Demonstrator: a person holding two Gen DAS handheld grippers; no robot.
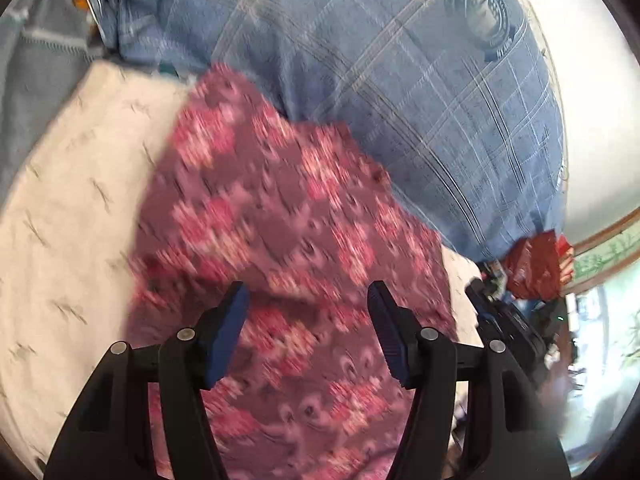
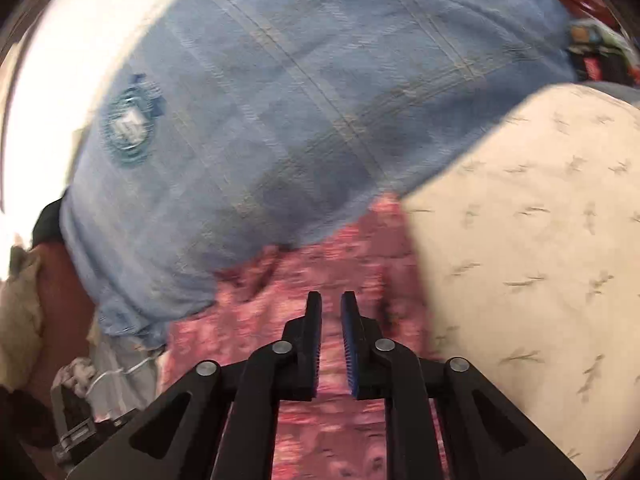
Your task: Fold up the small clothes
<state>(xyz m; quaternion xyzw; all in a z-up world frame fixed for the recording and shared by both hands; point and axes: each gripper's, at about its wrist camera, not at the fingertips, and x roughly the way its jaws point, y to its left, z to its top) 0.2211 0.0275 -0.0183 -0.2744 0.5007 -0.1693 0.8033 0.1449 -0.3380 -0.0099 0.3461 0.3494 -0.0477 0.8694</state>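
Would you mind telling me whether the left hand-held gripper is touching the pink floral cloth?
Cannot tell. In the left wrist view the left hand-held gripper is wide open over the blurred pink floral cloth, and neither contact nor a gap shows plainly.

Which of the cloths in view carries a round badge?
The blue checked cloth; its round badge sets it apart from the pink floral cloth and the cream sheet.

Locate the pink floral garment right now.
In both wrist views the pink floral garment lies centred ahead, on the cream sheet, beside the blue plaid cloth.
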